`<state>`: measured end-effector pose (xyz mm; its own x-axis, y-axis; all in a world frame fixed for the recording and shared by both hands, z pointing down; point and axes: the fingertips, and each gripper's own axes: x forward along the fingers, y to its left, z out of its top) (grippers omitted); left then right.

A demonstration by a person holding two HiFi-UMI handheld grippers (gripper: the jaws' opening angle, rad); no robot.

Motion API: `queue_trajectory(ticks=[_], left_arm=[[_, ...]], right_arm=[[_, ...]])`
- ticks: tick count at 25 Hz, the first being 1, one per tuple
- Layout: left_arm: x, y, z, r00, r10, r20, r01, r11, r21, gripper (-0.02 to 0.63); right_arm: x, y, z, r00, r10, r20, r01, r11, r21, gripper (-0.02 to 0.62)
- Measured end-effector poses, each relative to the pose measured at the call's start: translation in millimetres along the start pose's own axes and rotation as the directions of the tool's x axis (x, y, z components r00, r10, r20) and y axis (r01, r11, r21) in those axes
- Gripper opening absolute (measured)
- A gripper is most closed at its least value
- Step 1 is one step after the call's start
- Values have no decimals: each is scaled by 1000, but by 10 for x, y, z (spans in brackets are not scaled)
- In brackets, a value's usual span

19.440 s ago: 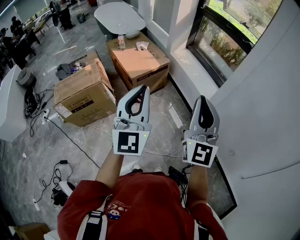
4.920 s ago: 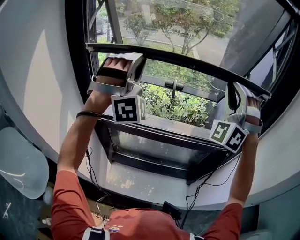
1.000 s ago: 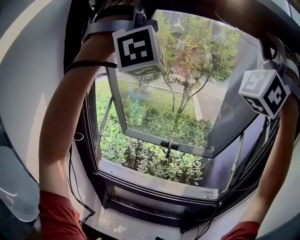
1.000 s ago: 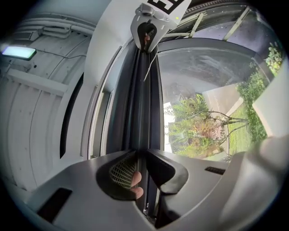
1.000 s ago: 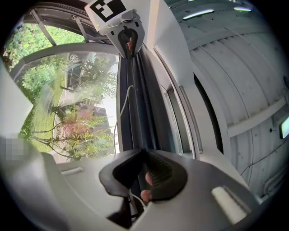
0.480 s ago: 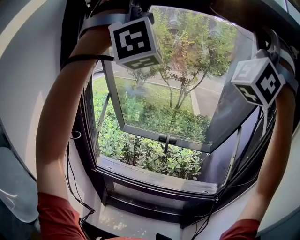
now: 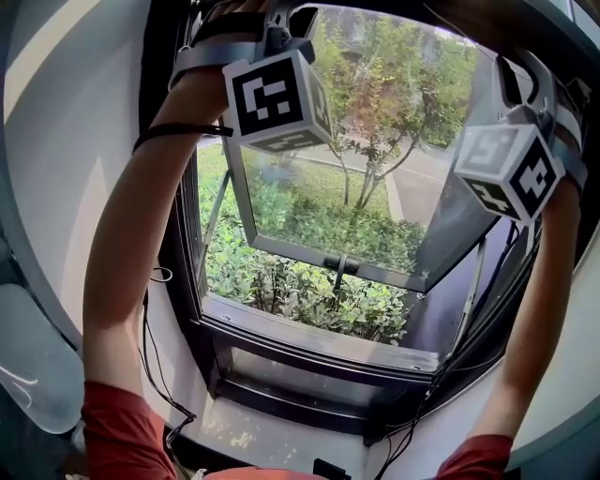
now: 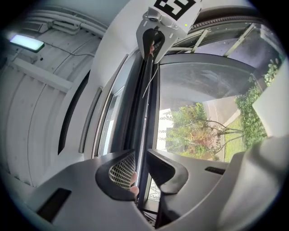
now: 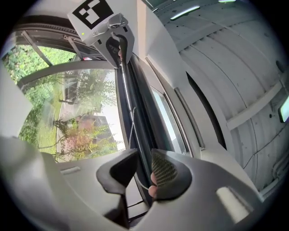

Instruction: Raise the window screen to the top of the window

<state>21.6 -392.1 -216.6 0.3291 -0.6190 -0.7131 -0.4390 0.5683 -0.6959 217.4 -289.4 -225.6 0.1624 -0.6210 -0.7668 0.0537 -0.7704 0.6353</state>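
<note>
The window screen's dark bar (image 8: 145, 113) stands at the top of the window frame and runs from one gripper to the other. My left gripper (image 8: 141, 173) is shut on the bar, its mesh pad against one side. At the far end of that view the right gripper (image 8: 153, 43) shows. In the right gripper view the bar (image 9: 135, 117) passes between the jaws of my right gripper (image 9: 143, 171), which have just been opening and stand apart from it. In the head view both arms reach up, with the left gripper (image 7: 281, 19) and right gripper (image 7: 525, 70) at the frame's top.
An open glass sash (image 7: 328, 187) tilts outward over green bushes. The window sill (image 7: 309, 352) lies below, with cables (image 7: 155, 375) hanging at its left. White wall (image 7: 75, 141) flanks the window. A ceiling light (image 8: 27, 43) glows above.
Both marker cubes sit a little lower in the head view than a second ago, and the right one has shifted left. The screen bar stays at the top.
</note>
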Motion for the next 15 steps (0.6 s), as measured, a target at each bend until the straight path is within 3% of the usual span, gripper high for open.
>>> queue_trajectory(ticks=[3, 8, 15], left_arm=[[-186, -76, 47, 1000, -1, 17, 1, 1000, 1, 61], [-566, -280, 90, 999, -35, 34, 34, 999, 22, 61], [-997, -606, 13, 989, -150, 3, 150, 989, 18, 61]], right_arm=[[-197, 110, 50, 1000, 21, 16, -22, 996, 83, 97], [-478, 394, 45, 999, 51, 21, -53, 989, 139, 97], [-882, 780, -4, 994, 100, 44, -108, 959, 264, 98]])
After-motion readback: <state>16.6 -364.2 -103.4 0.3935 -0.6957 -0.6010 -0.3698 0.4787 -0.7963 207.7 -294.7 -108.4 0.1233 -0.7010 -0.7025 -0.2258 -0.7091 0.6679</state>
